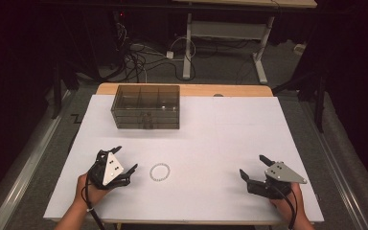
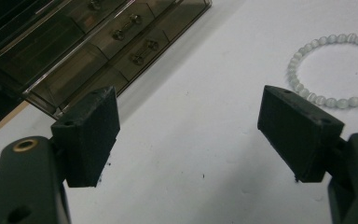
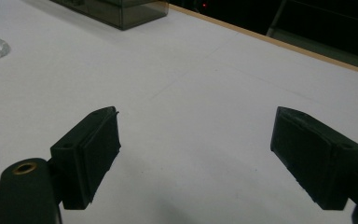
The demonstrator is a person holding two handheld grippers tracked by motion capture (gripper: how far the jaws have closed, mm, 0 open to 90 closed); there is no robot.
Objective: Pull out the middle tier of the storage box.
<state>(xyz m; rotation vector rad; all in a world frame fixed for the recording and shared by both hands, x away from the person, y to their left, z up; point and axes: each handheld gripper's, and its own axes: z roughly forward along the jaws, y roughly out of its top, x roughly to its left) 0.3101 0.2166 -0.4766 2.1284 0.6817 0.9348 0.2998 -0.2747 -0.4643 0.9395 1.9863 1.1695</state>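
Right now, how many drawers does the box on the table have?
3 drawers, as far as the handles show: the drawer box at the table's far left has them stacked top, middle and bottom, all shut. The dark plastic may hide more.

In the left gripper view, the bead bracelet [image 2: 332, 70] is running off the frame at three o'clock, so its far arc is going unseen, and the smoky drawer box [image 2: 98, 42] is being cut by the edge at eleven o'clock. In the right gripper view the bracelet is showing as a sliver at nine o'clock and the box as a corner at twelve. In the high view, both forearms are leaving the frame at six o'clock, and the drawers' contents are staying too dim to tell.
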